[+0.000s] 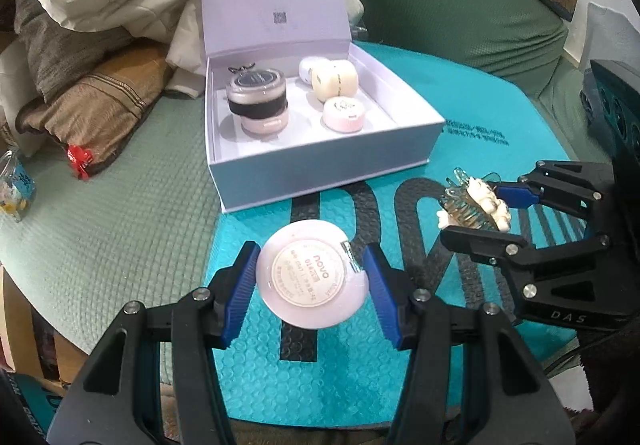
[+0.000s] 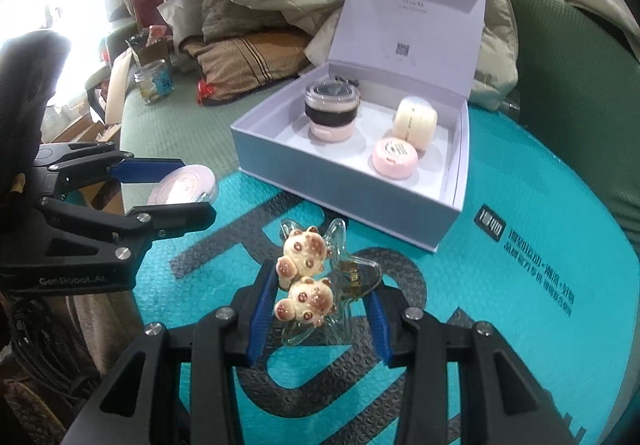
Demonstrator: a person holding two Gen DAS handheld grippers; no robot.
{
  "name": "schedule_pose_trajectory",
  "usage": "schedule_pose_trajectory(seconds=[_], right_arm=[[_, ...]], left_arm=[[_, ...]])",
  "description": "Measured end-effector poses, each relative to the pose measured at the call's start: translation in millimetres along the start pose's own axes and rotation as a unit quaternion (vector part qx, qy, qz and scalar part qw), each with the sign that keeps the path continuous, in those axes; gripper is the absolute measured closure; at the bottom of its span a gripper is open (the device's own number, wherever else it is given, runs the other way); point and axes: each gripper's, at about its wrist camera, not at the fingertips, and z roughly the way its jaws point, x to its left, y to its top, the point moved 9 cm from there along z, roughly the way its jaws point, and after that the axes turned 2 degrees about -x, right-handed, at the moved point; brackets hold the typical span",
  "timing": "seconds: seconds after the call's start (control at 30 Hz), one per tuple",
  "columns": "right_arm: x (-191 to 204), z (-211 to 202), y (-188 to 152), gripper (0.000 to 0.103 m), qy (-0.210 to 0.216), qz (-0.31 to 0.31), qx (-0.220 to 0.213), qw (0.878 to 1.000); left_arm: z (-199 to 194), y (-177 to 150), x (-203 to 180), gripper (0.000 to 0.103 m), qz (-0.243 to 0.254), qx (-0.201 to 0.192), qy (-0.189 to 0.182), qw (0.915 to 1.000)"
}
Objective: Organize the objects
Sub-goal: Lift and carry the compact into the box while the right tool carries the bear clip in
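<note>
While left gripper clamps compact, right gripper clamps hair clip

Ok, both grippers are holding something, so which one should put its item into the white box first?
Probably left. The left gripper grips the round pink compact directly in front of the open white box; the right gripper, holding the bear hair clip, sits further to the side.

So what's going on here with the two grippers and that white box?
A person is tidying small items with two handheld grippers. The left gripper is shut on a round pink compact; the right gripper is shut on a clear hair claw clip with two bear charms. Both are held above the teal mat, in front of the open white box, which already holds several jars.
</note>
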Motion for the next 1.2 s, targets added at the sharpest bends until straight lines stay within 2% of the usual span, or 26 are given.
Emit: schedule_pose_trajectory(seconds=[0.5, 0.9, 1.2], right_arm=[[-4.2, -27.4, 44.2, 0.06, 0.018, -0.024, -0.029, 0.999], [-19.1, -19.4, 70.8, 0.06, 0.011, -0.051, -0.036, 0.998], [-30.1, -5.6, 84.3, 0.06, 0.014, -0.054, -0.034, 0.998]], left_arm=[[-29.8, 49.9, 4.5, 0.051, -0.006, -0.029, 0.001, 0.9996], [-23.3, 89.9, 4.5, 0.051, 0.003, -0.037, 0.002, 0.9993], [-1.6, 107.3, 9.7, 0.051, 0.003, -0.022, 0.002, 0.9998]])
